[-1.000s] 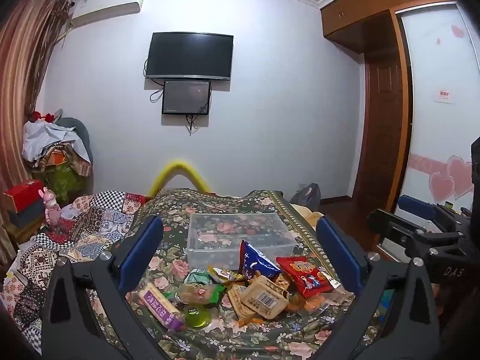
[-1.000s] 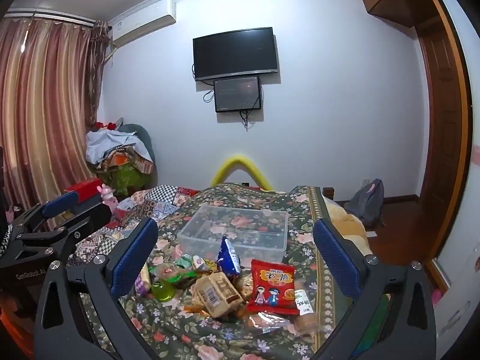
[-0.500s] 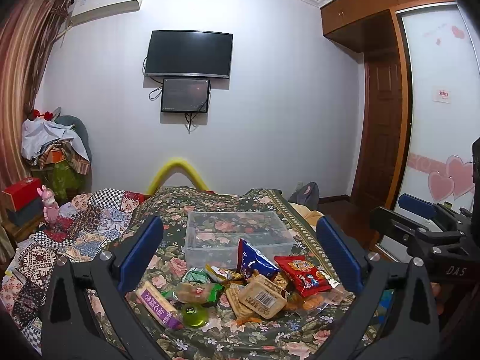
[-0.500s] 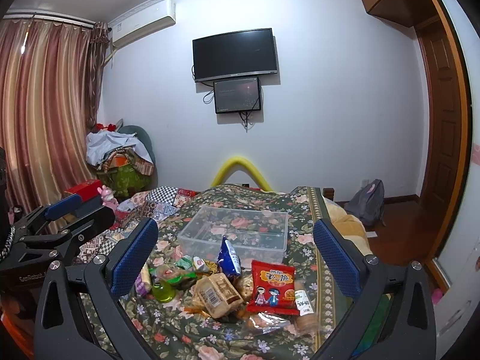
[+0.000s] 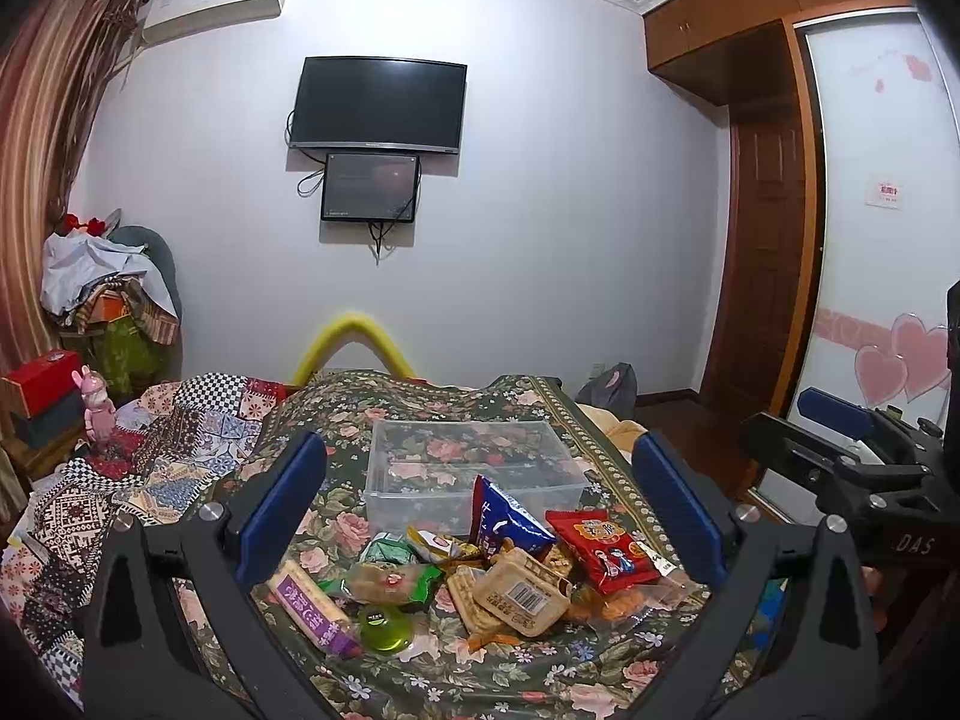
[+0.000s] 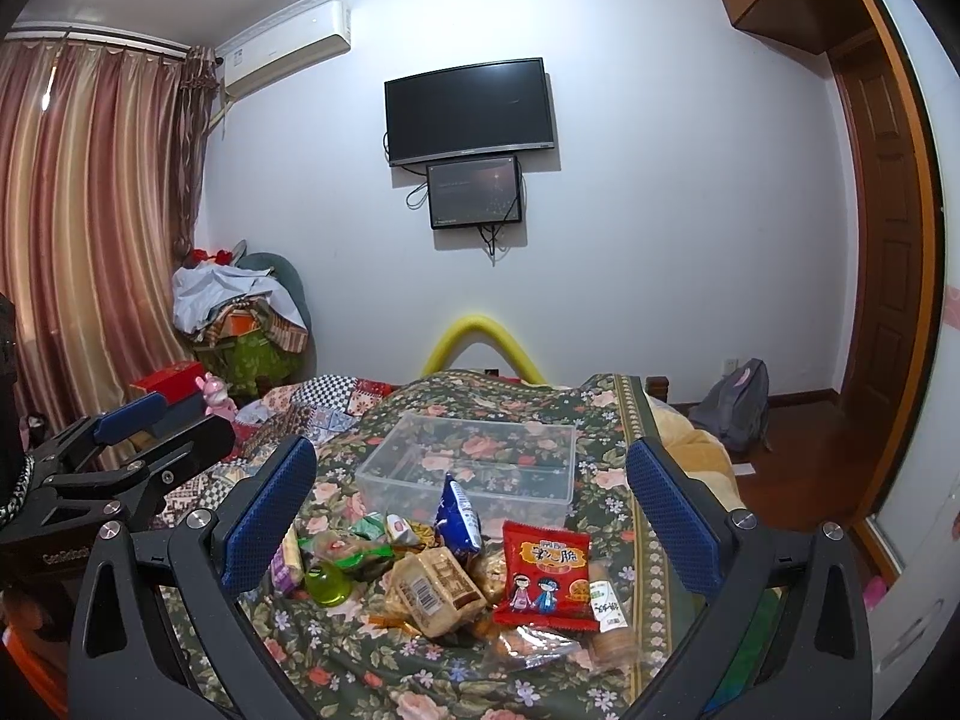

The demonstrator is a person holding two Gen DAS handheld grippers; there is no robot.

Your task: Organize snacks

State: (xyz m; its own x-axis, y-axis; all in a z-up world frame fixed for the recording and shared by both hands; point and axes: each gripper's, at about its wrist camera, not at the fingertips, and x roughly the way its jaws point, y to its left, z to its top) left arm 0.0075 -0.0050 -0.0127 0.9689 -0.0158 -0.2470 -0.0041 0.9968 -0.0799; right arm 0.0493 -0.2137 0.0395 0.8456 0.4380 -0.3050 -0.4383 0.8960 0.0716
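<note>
now | left hand-held gripper (image 5: 480, 504) wide, empty | right hand-held gripper (image 6: 471, 510) wide, empty | snack pile (image 5: 480, 570) beside clear bin (image 5: 474, 468)

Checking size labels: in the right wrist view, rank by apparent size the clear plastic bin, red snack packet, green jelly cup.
1. Clear plastic bin, largest though farthest away.
2. Red snack packet.
3. Green jelly cup, smallest; about as near as the packet, so that order holds.
</note>
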